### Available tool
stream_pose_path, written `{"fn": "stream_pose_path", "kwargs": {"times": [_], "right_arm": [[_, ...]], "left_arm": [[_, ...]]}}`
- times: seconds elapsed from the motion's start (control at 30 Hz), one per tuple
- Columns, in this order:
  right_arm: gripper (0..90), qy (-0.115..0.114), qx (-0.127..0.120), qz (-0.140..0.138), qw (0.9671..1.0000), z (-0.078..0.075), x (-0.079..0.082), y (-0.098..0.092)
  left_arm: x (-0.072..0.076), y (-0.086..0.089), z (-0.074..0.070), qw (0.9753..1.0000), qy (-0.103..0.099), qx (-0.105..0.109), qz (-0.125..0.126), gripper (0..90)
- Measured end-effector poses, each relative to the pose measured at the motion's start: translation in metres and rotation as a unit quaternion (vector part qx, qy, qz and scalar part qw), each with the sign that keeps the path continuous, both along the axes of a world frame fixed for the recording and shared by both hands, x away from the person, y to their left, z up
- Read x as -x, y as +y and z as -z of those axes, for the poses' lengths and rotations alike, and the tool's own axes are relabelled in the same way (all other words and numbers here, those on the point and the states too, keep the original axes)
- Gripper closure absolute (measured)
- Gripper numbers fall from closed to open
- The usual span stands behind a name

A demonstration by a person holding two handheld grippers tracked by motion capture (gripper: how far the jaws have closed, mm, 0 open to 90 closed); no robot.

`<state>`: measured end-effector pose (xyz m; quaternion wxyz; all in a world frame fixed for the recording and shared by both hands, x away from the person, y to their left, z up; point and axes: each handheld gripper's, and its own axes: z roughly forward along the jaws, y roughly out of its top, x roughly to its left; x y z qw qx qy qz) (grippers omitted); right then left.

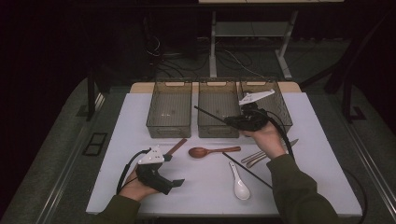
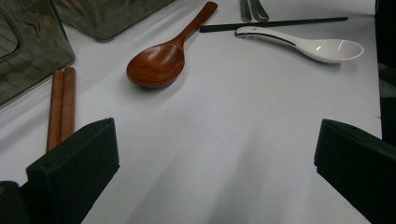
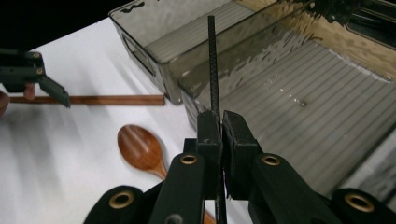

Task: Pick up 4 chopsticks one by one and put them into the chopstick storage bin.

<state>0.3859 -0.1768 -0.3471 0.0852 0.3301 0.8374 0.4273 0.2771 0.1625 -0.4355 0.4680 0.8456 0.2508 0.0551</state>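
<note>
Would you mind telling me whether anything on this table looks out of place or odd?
The two black chopsticks are split up: one lies on the table beside the white spoon, the other is clamped in the right gripper above the middle bin. Otherwise nothing looks spilled or damaged.

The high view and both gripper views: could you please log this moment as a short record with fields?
right gripper: shut on a thin black chopstick, held over the middle smoked-plastic bin
left gripper: open, empty, above the white table
bins: three in a row, left bin, right bin
still on table: second black chopstick, brown wooden spoon, white ceramic soup spoon, pair of brown wooden chopsticks, metal cutlery handles
</note>
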Motion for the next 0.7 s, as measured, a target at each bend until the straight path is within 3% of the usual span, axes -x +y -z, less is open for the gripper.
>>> {"fn": "stream_pose_path", "kwargs": {"times": [0.3,0.7], "right_arm": [[86.4,0.004,0.004,-0.002,1.0000,-0.002,-0.014,0.025],[86.3,0.008,0.026,0.004,0.9996,-0.005,-0.040,0.075]], "left_arm": [[0.001,-0.002,0.000,1.0000,0.002,-0.003,0.002,0.0],[0.002,-0.004,0.000,1.0000,0.002,-0.001,0.006,0.0]]}}
